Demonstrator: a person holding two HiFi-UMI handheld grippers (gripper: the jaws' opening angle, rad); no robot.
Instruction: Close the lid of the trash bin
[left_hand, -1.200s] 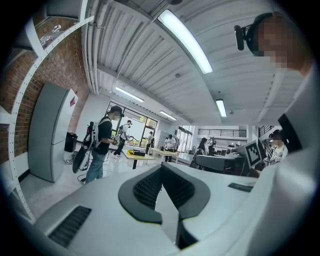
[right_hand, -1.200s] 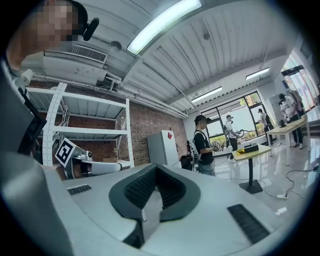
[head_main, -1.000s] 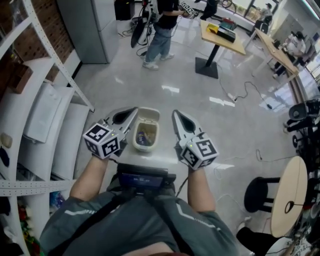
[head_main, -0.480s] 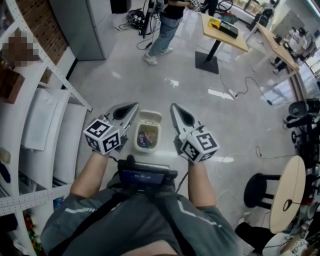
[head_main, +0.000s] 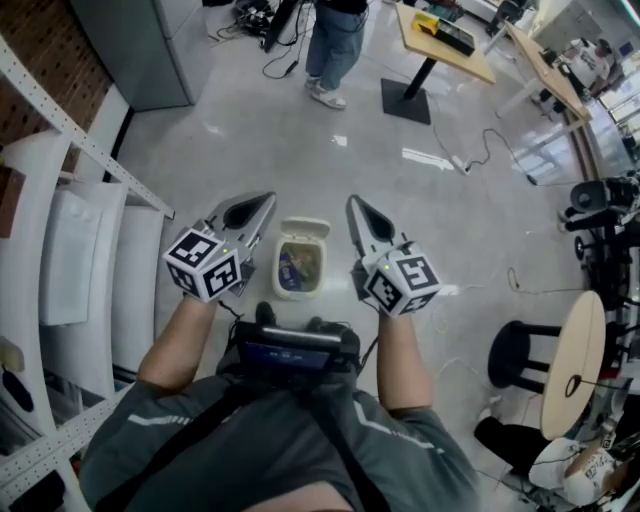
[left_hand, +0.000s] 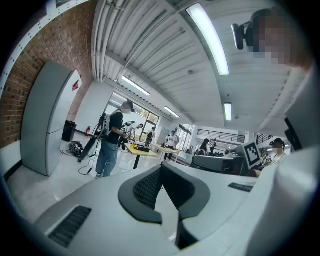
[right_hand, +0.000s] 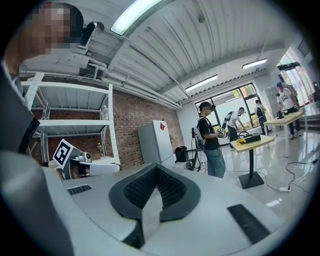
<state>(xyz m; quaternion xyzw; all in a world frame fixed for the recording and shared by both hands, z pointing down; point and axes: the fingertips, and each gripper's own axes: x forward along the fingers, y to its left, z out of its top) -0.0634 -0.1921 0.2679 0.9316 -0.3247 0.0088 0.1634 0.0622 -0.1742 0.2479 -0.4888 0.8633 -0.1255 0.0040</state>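
Note:
A small cream trash bin (head_main: 300, 264) stands on the floor right in front of me, seen from above in the head view. Its lid (head_main: 306, 229) is flipped back at the far side and rubbish shows inside. My left gripper (head_main: 264, 203) hangs above the floor just left of the bin, my right gripper (head_main: 354, 204) just right of it. Neither touches the bin. In the left gripper view the left gripper (left_hand: 161, 168) has its jaws together, holding nothing. The right gripper (right_hand: 156, 168) looks the same in its own view. The bin is outside both gripper views.
White metal shelving (head_main: 70, 250) runs along my left. A grey cabinet (head_main: 135, 50) stands far left. A person (head_main: 338, 40) stands beyond the bin beside a wooden table (head_main: 440, 40). Cables (head_main: 480, 160) lie on the floor; a black stool (head_main: 520, 372) and round table (head_main: 572, 375) are at right.
My head view has tipped further down, so the floor and the distant person slid up the frame. Both grippers keep the same pose either side of the bin. The lid stays open.

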